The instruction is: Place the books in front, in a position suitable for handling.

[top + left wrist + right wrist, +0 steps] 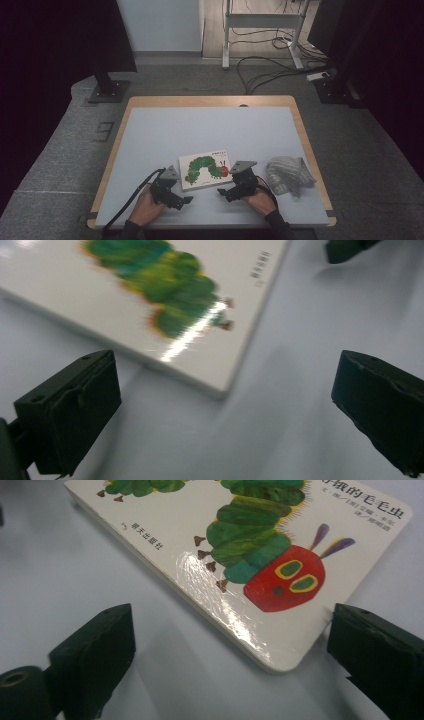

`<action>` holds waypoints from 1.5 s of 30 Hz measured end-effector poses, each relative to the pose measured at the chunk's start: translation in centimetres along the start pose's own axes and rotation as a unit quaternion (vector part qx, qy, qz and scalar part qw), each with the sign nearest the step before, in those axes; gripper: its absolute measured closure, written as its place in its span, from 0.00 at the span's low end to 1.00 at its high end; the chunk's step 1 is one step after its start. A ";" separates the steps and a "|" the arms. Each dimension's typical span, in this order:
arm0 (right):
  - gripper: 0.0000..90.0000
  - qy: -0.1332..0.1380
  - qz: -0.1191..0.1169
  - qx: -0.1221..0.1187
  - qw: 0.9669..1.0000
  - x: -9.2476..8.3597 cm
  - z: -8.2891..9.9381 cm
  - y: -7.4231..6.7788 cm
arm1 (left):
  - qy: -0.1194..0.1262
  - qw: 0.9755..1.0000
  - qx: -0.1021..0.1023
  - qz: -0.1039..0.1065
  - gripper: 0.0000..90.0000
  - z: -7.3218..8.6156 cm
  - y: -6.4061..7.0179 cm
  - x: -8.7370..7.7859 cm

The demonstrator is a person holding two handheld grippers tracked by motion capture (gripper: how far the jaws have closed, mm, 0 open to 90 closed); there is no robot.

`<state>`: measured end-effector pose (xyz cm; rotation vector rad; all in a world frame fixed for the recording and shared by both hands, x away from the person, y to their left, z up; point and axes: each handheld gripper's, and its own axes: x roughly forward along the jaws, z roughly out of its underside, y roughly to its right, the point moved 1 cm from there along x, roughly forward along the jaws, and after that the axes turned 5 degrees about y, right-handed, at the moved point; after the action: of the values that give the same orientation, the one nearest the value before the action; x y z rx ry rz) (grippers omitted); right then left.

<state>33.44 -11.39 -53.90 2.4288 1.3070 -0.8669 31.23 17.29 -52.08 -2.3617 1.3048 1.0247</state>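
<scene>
A white picture book [206, 170] with a green caterpillar on its cover lies flat on the grey table mat [200, 130], near the front. My left gripper [184, 201] is at the book's near left corner, jaws pointing right. In the left gripper view the left gripper [227, 375] stands open with the book [165, 305] just ahead, blurred. My right gripper [225, 194] is at the book's near right corner, jaws pointing left. In the right gripper view the right gripper [232, 630] is open, and the book's rounded corner [280, 660] lies between the jaws, untouched by the pads.
A crumpled grey-striped cloth [289, 174] lies right of the right hand, near the table's right edge. The wooden table rim [210, 101] frames the mat. Beyond the table are stand bases and cables [270, 70] on the floor.
</scene>
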 end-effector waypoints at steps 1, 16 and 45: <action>0.08 -0.001 0.002 0.000 1.000 -0.1 0.0 0.1 | -0.002 1.000 0.003 -0.008 0.00 -0.1 -0.4 -0.2; 0.11 0.001 0.028 0.020 0.999 -0.6 -0.9 1.8 | -0.020 0.997 0.008 -0.068 0.00 0.2 -5.0 -0.2; 0.00 -0.012 -0.010 0.046 0.999 3.6 -3.6 5.7 | 0.017 1.000 0.014 0.007 0.00 -0.4 -2.4 1.9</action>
<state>41.00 -10.44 -53.59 2.4714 1.3116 -0.9788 34.00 17.21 -53.38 -2.3621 1.3397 0.9689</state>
